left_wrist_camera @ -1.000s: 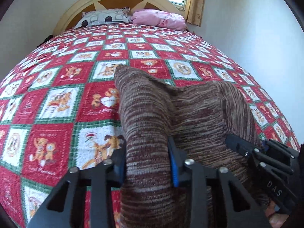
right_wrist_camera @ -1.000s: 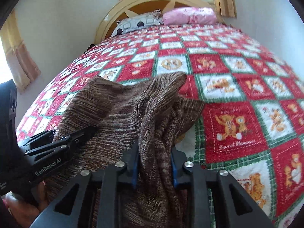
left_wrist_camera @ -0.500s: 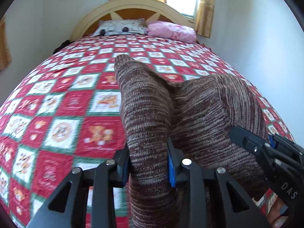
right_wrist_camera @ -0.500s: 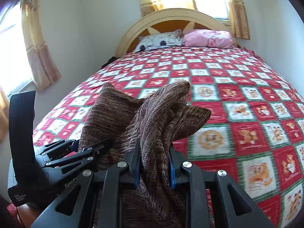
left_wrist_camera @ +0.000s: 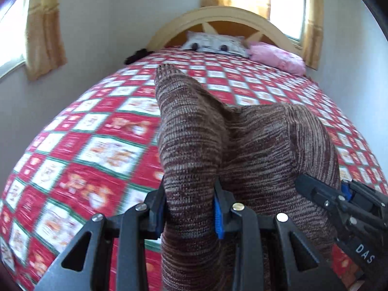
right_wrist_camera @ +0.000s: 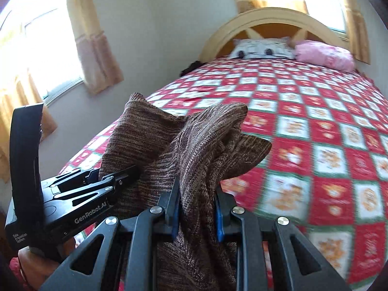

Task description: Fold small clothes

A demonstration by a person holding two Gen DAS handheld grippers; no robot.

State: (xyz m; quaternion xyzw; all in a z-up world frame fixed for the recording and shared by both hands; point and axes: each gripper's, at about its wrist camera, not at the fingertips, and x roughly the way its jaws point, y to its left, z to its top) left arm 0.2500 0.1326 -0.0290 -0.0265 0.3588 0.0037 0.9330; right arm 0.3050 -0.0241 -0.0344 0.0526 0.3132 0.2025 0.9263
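A brown striped knit garment (left_wrist_camera: pixel 254 145) hangs lifted above the bed, held at two places. My left gripper (left_wrist_camera: pixel 190 208) is shut on one bunched part of it, which sticks up past the fingers. My right gripper (right_wrist_camera: pixel 197 208) is shut on another bunched part of the garment (right_wrist_camera: pixel 206 145). Each gripper shows in the other's view: the right one at the lower right of the left wrist view (left_wrist_camera: pixel 339 208), the left one at the lower left of the right wrist view (right_wrist_camera: pixel 80 189). The garment's lower part is hidden below the fingers.
The bed has a red, white and green patchwork quilt (left_wrist_camera: pixel 101 145), also in the right wrist view (right_wrist_camera: pixel 315 145). A white pillow (left_wrist_camera: pixel 213 43) and a pink pillow (left_wrist_camera: pixel 276 58) lie by the curved wooden headboard (left_wrist_camera: pixel 232 17). Walls and curtained windows surround the bed.
Both grippers have risen and tilted up with the garment, lifting it off the quilt. More of the walls, windows and headboard shows now. Both grips are unchanged.
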